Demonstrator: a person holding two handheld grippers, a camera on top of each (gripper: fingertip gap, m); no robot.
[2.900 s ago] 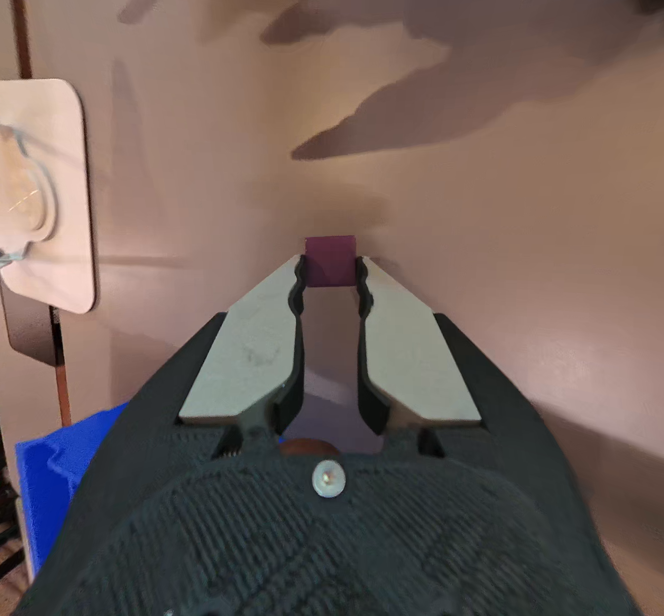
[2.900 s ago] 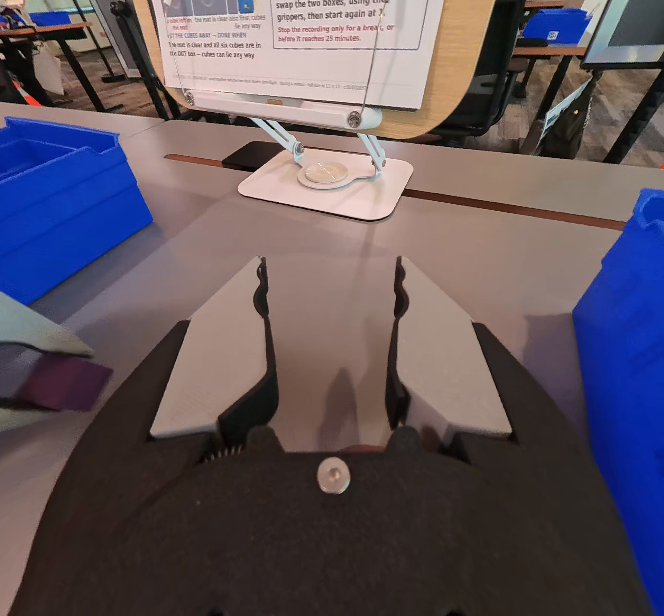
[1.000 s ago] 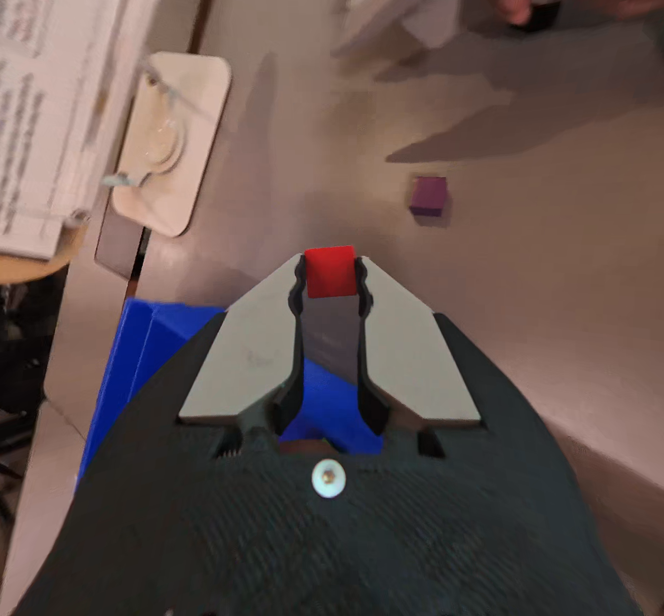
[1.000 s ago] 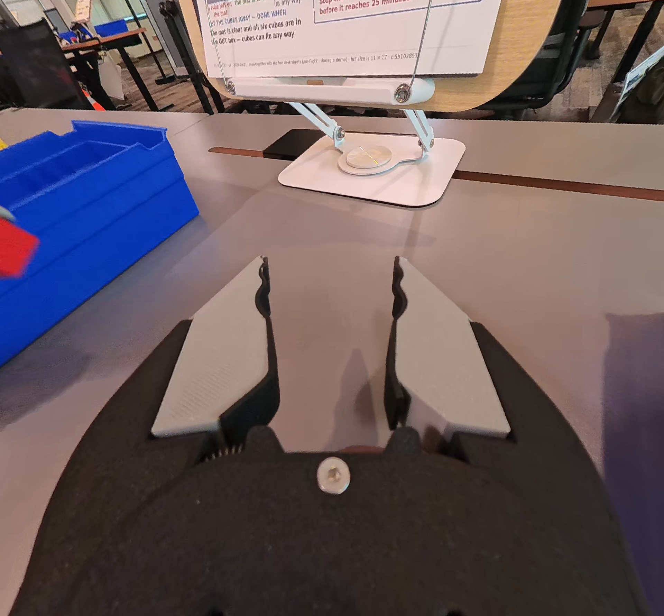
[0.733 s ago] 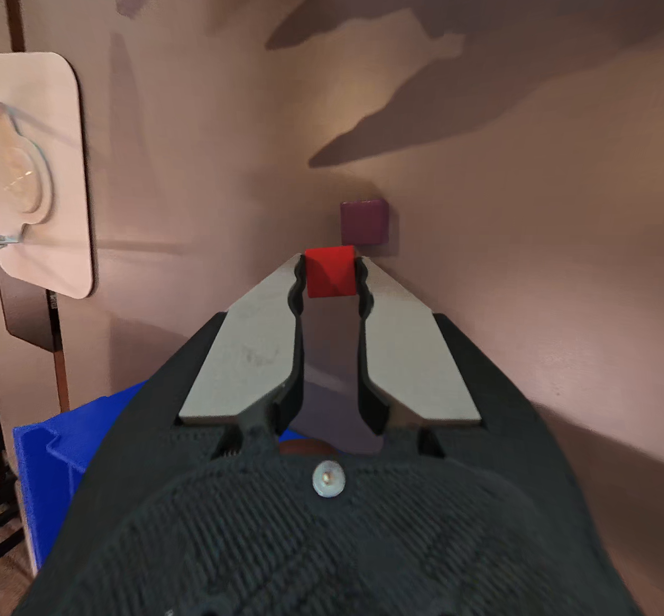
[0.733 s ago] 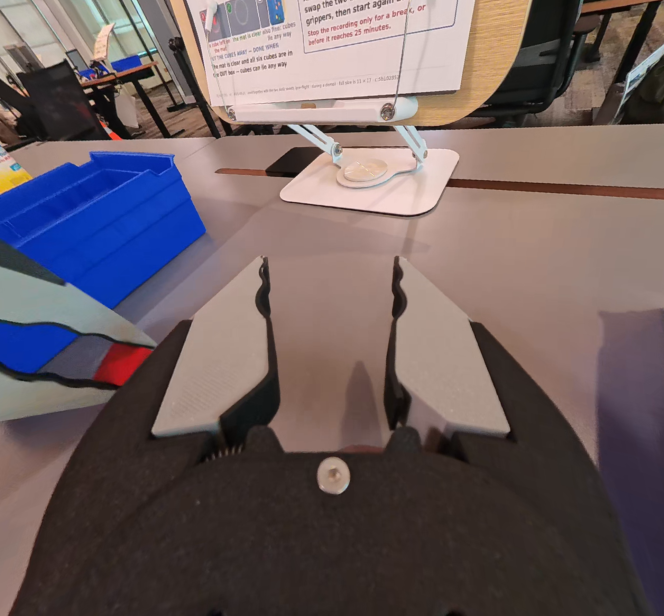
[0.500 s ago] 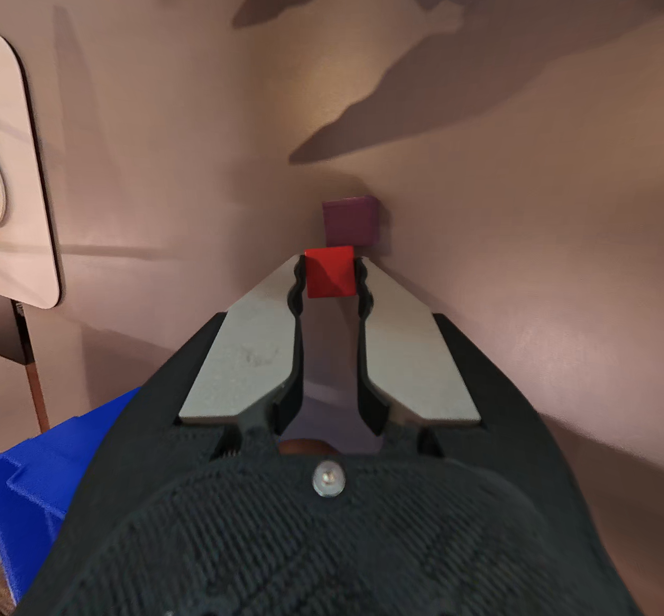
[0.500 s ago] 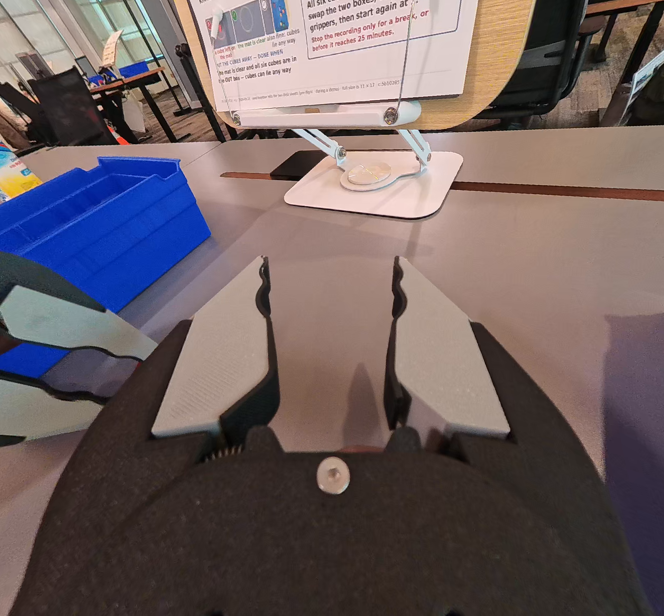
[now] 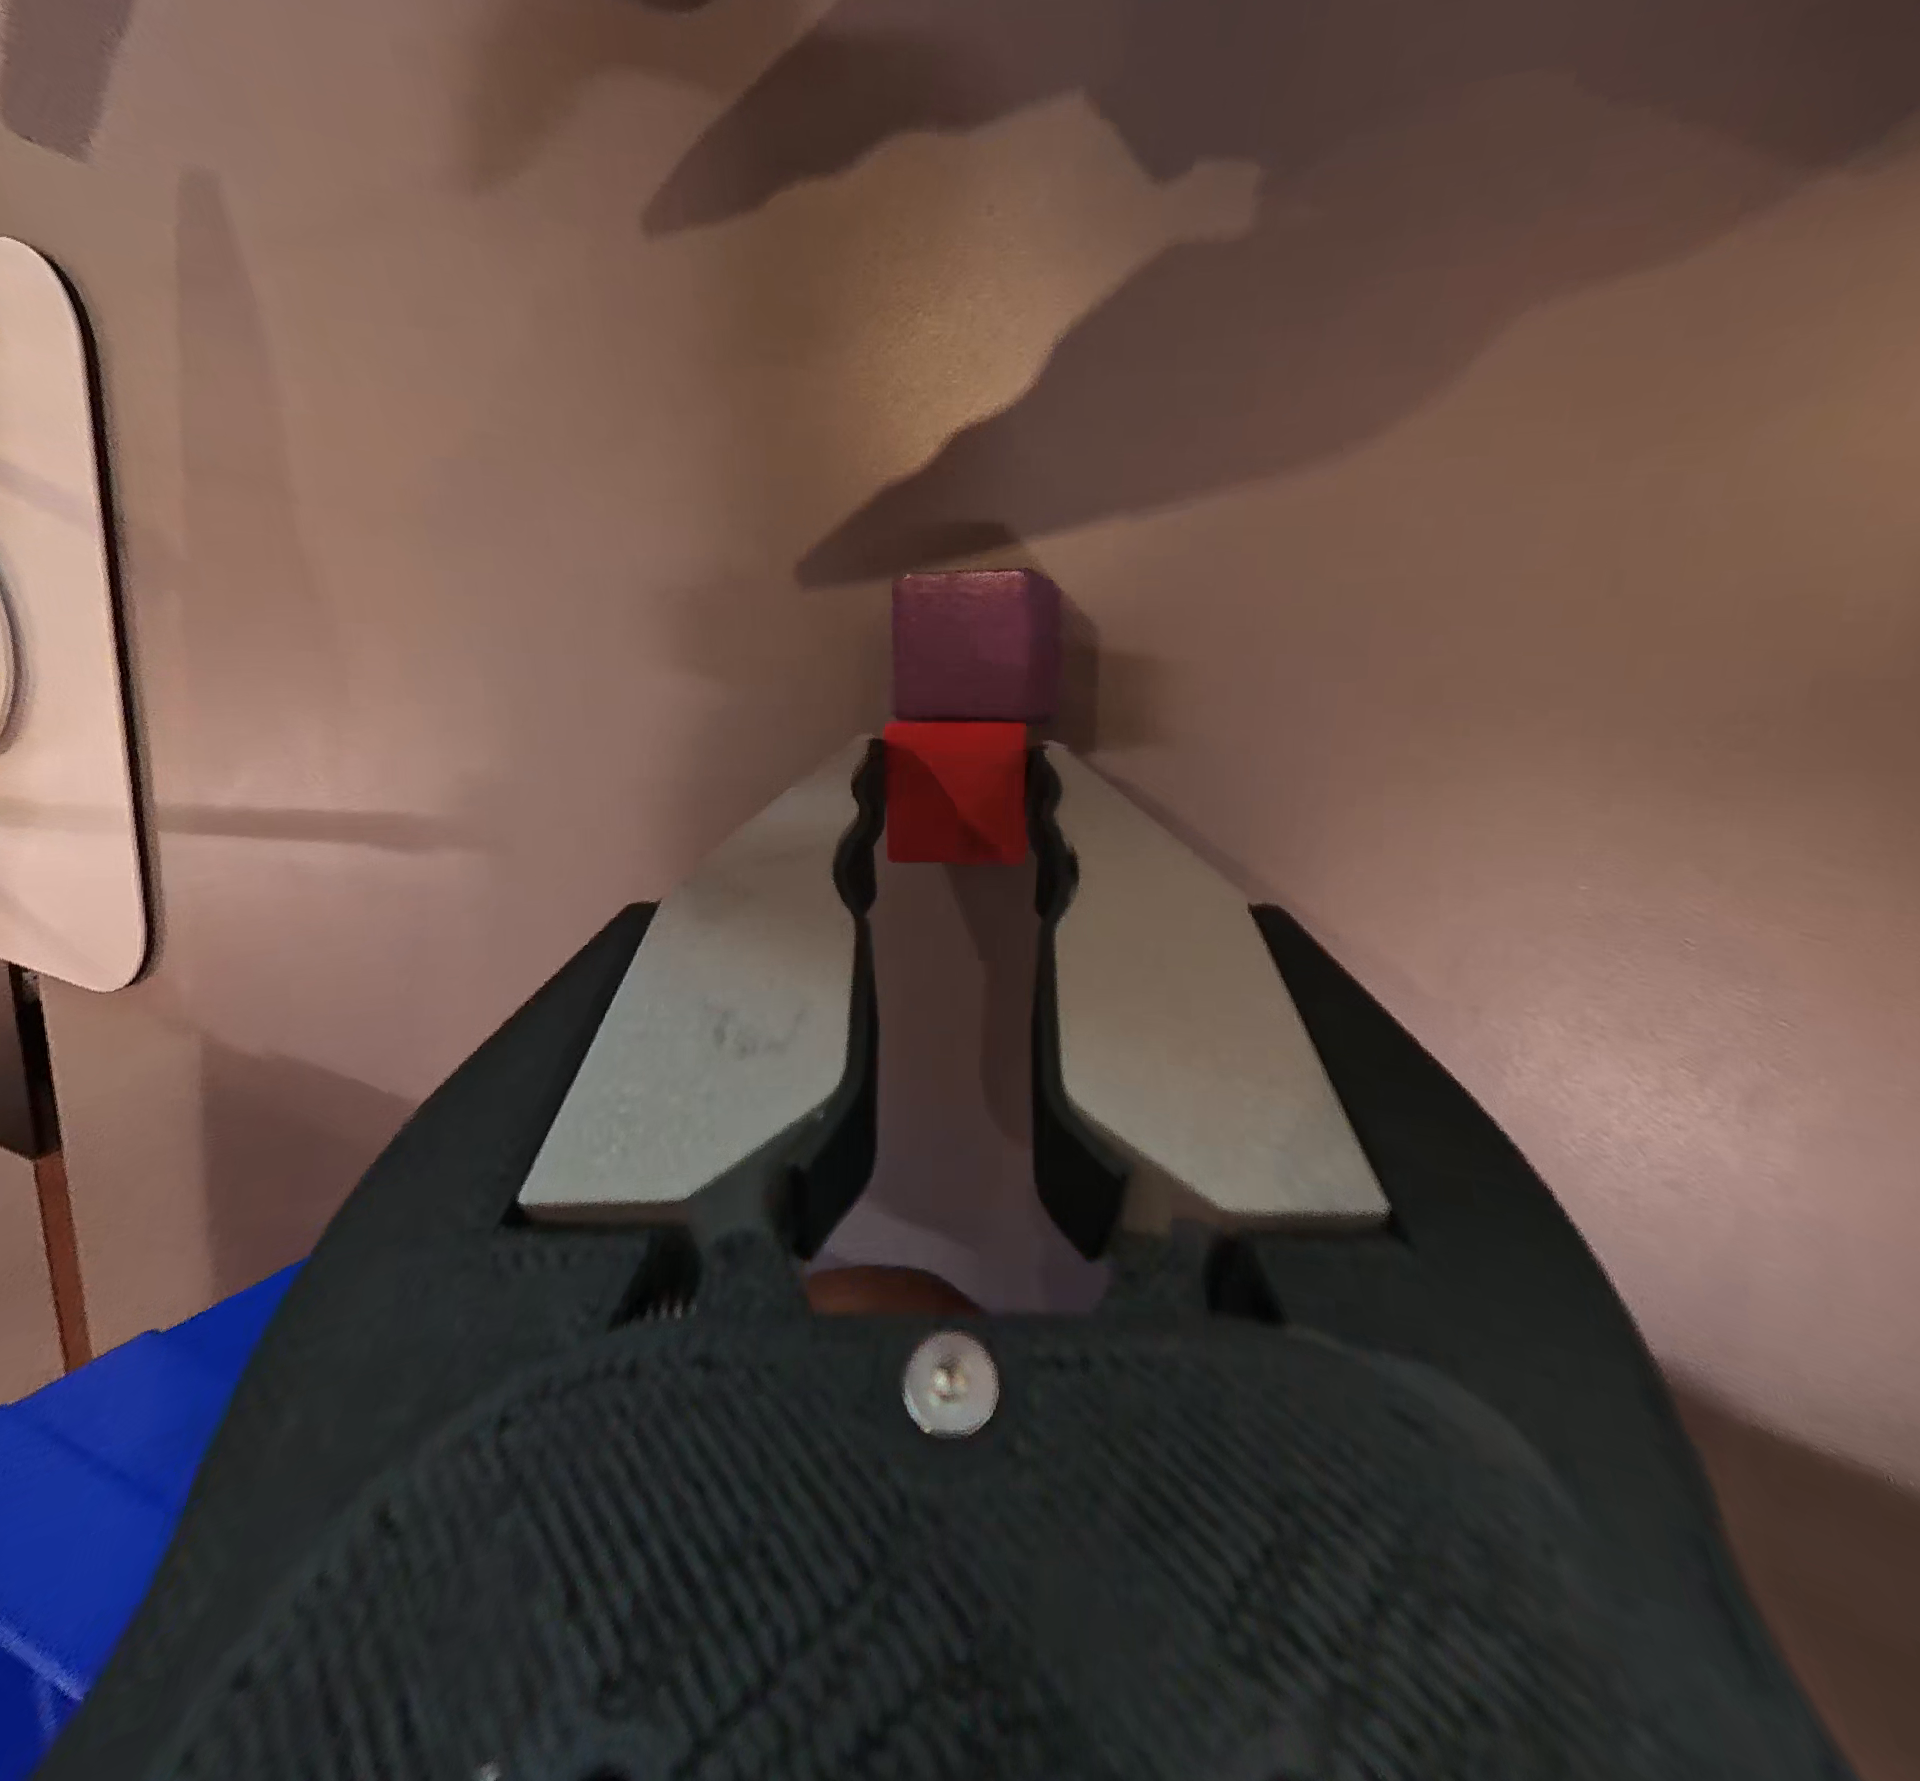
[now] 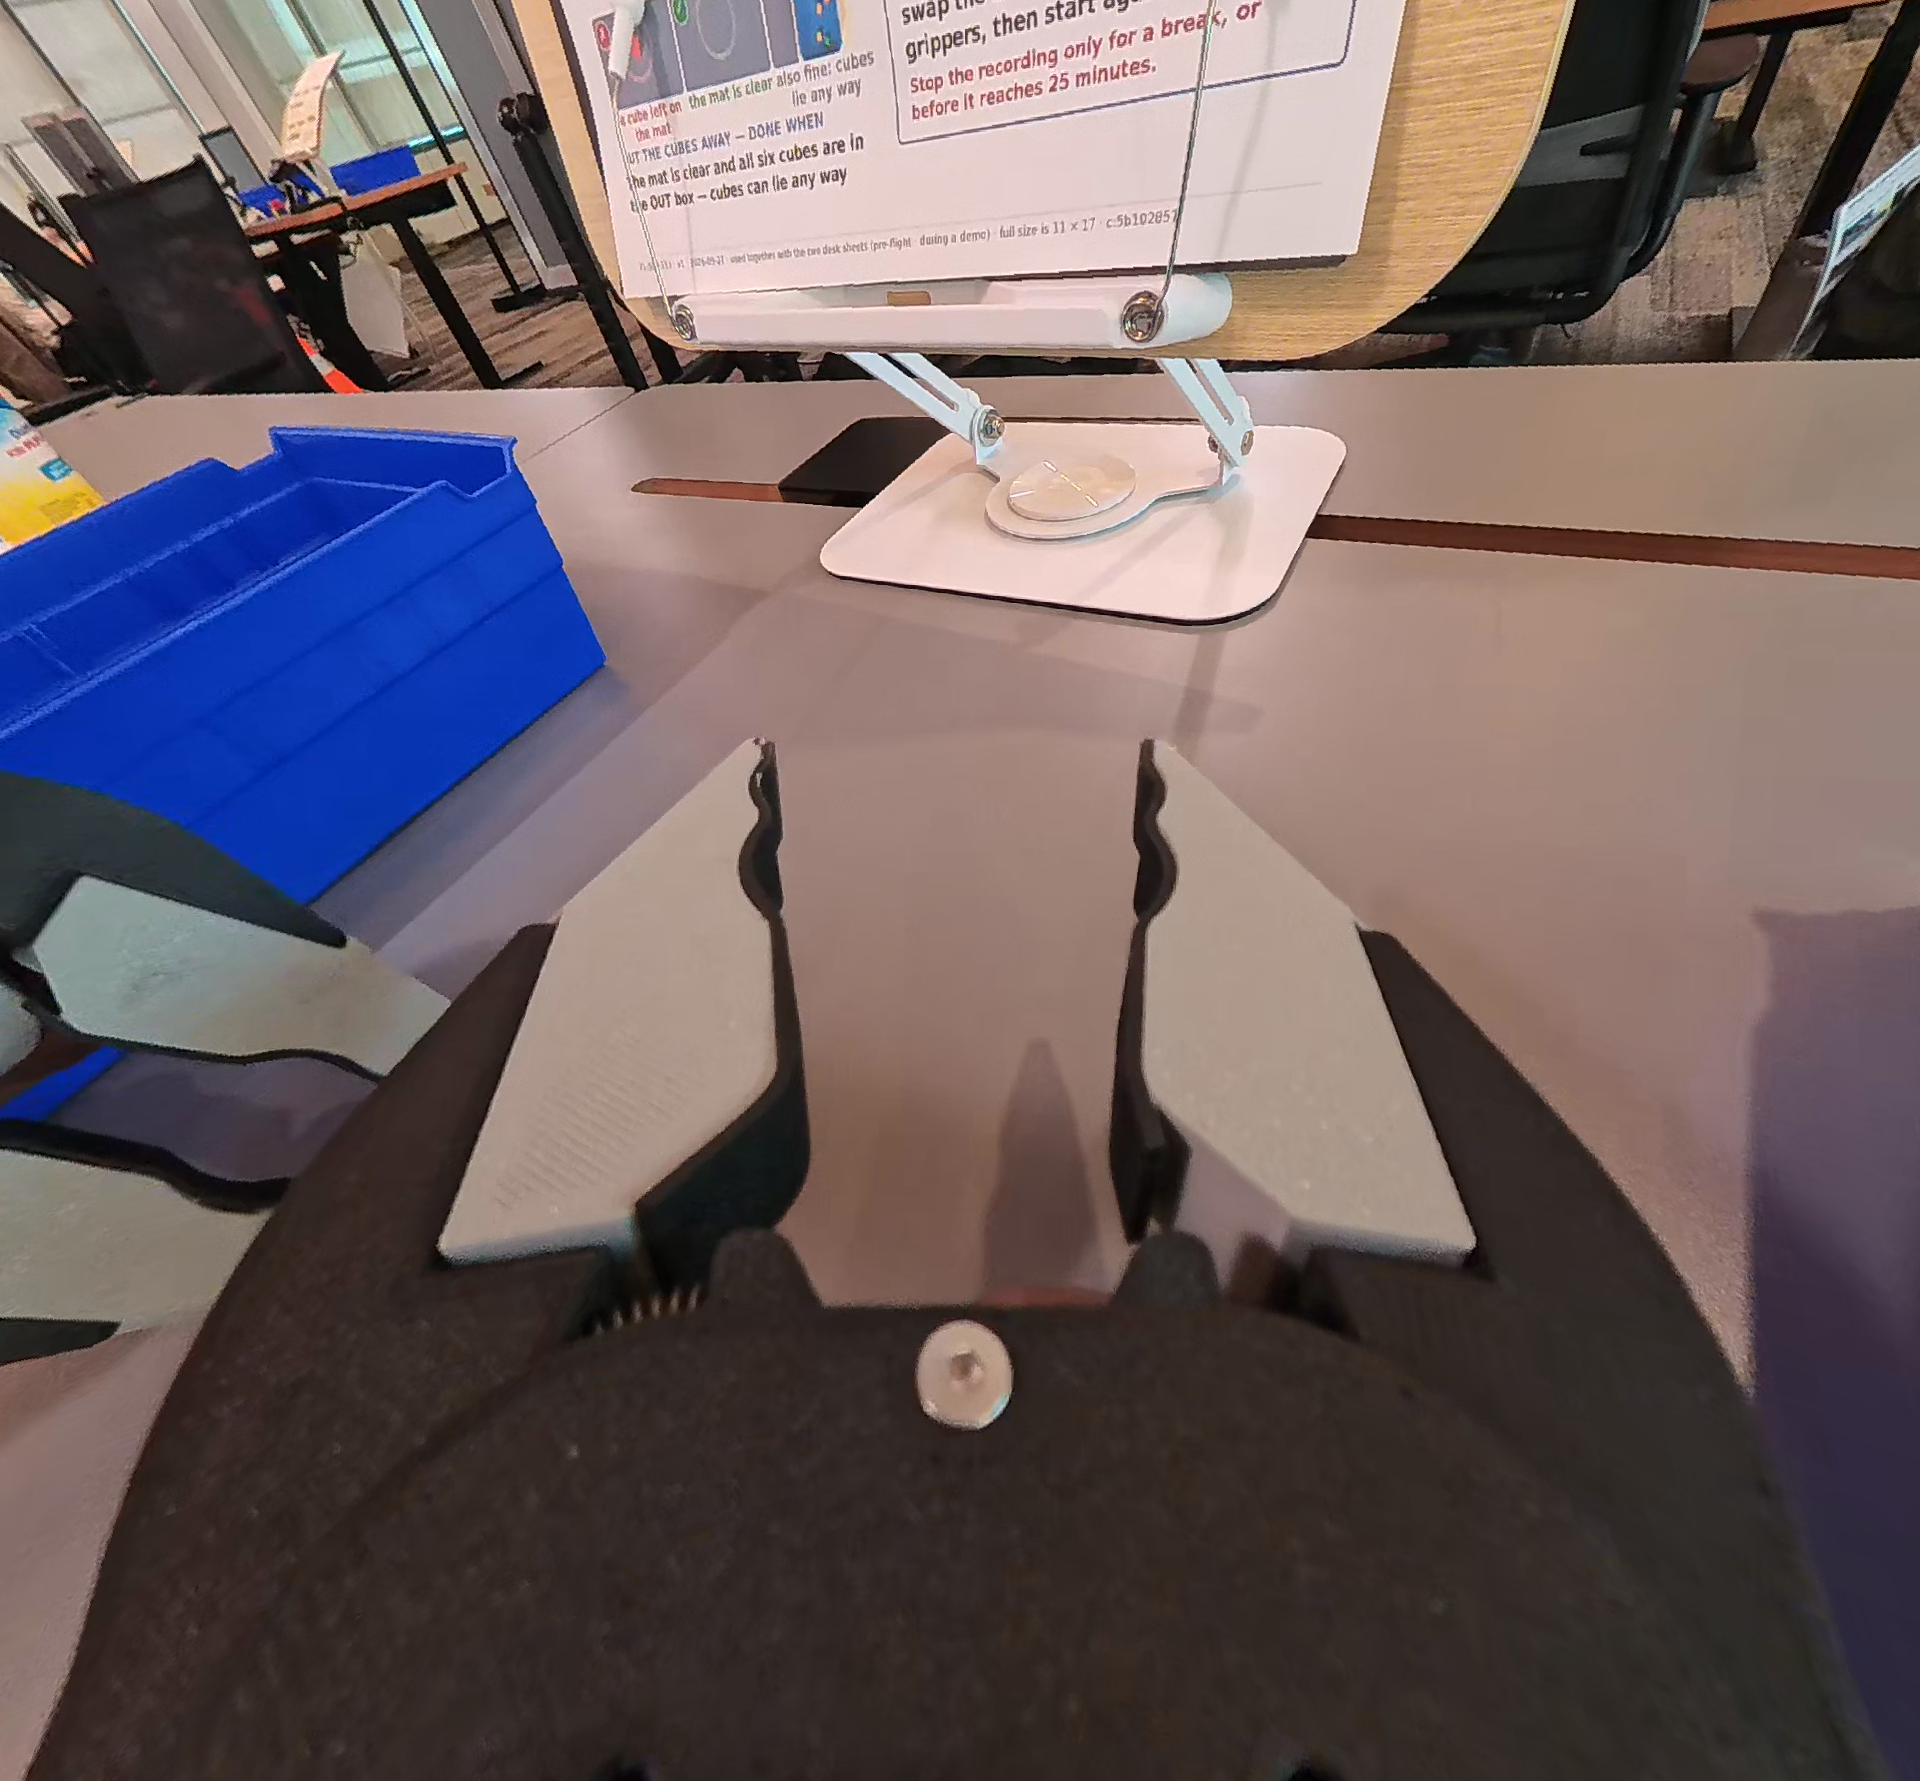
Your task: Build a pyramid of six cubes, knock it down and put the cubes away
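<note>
On grey table [image 9: 1455, 796], left claw [image 9: 956, 796] grips red cube [image 9: 951, 801] w/ purple cube [image 9: 971, 640] adjacent.

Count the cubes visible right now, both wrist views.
2. The red cube sits clamped in the left hand-held gripper; the purple cube rests on the table just beyond it. The remaining four may be out of frame.

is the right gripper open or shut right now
Open. In the right wrist view the right gripper has its jaws spread wide, with bare grey table showing between them and nothing held.
</note>
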